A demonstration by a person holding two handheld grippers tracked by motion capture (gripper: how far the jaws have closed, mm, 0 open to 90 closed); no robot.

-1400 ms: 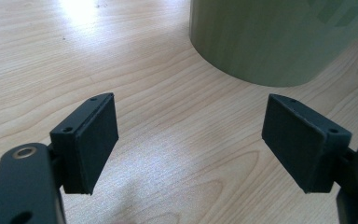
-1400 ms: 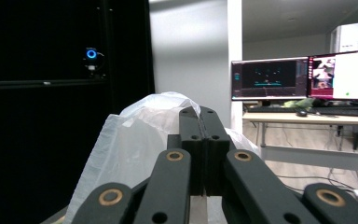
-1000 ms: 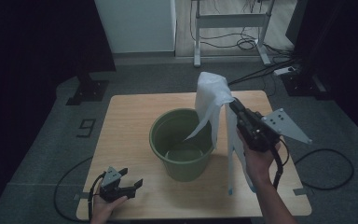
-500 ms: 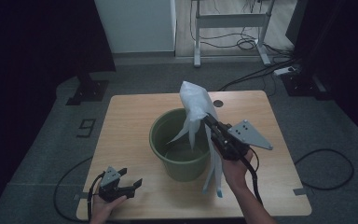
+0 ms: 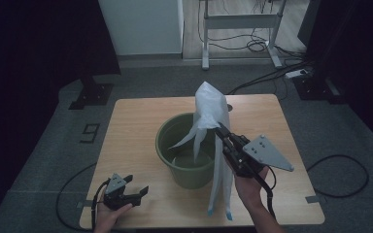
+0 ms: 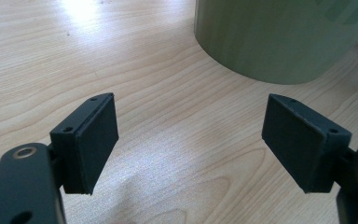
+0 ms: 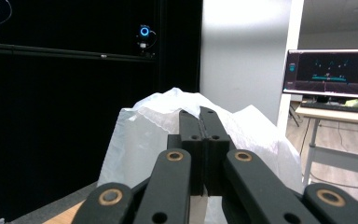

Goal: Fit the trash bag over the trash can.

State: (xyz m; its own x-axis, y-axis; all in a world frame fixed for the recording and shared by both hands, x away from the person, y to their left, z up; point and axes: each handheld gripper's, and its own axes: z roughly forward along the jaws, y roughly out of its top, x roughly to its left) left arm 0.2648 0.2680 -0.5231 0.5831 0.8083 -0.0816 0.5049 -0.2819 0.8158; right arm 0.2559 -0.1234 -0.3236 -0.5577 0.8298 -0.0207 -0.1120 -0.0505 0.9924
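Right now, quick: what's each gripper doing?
Left gripper: open, holding nothing, low over the table beside the green bucket.
Right gripper: closed on the white plastic bag.

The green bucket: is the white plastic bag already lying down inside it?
No, the bag hangs above the bucket, pinched in the right tongs.

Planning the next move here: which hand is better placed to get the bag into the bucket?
Right. The right gripper is already shut on the white bag, holding it above the green bucket. The left gripper rests open on the table, beside the bucket.
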